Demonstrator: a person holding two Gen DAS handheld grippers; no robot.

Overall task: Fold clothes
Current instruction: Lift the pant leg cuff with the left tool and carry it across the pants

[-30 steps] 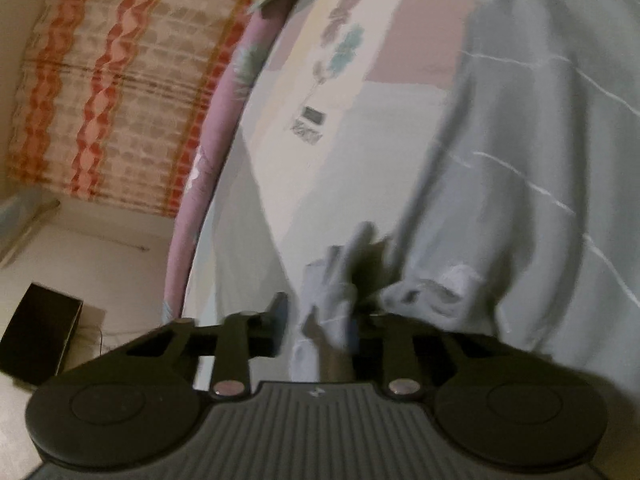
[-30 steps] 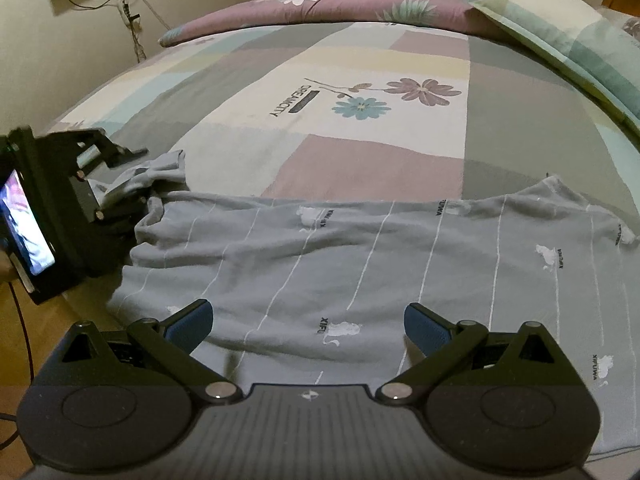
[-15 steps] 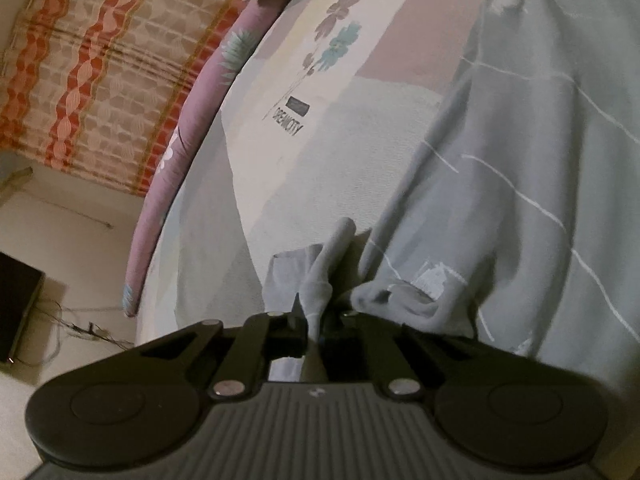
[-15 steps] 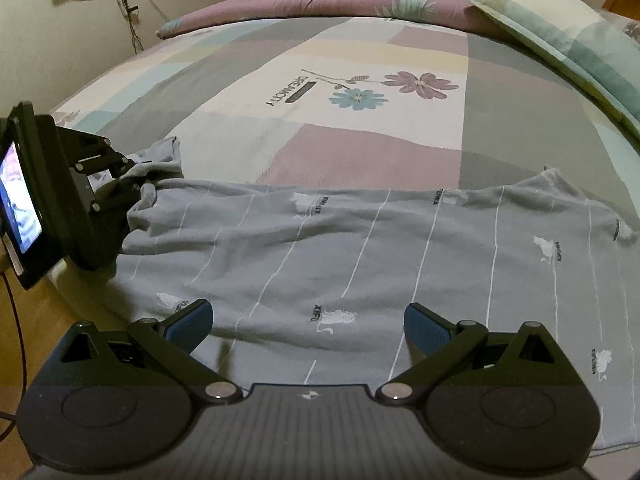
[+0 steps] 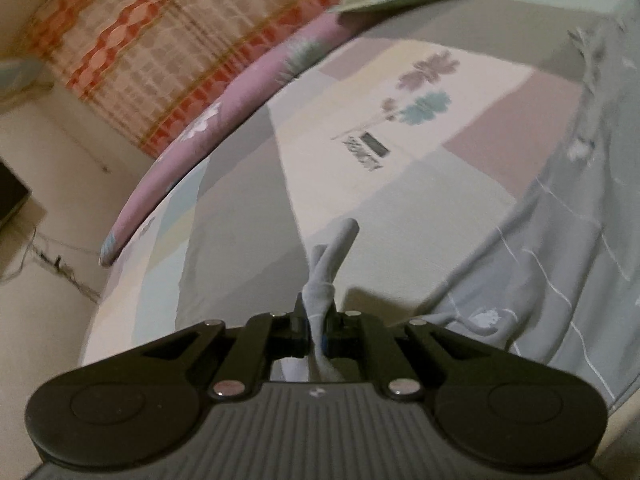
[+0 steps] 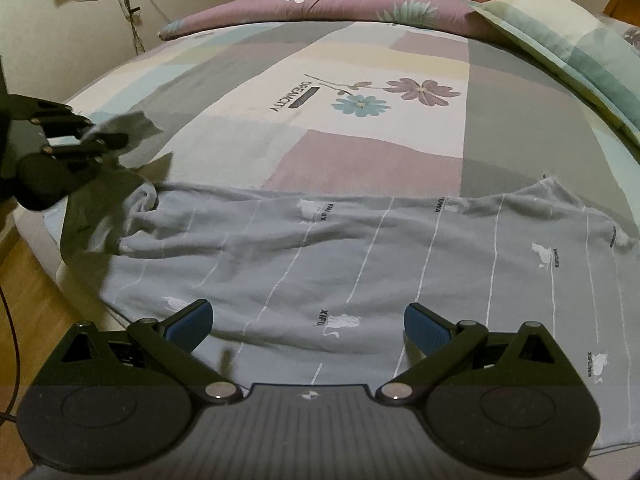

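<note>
Currently, a bunched corner of the grey garment (image 6: pixel 360 264) is being pinched by the closed left gripper (image 5: pixel 316 328) above the bed (image 6: pixel 360 160). Jaws wide and empty, the right gripper (image 6: pixel 308 320) is being held over the spread cloth. A pillow (image 6: pixel 560 40) is lying beyond.

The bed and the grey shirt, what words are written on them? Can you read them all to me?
"DREAMCITY": beside the flower stem on the bedsheet, running sideways.
"XIFU": printed by the small white figures on the grey shirt, repeated across the cloth; the copies farther off are too small or blurred to read for sure.
Left wrist view: the same bedsheet label is too blurred to read.
</note>
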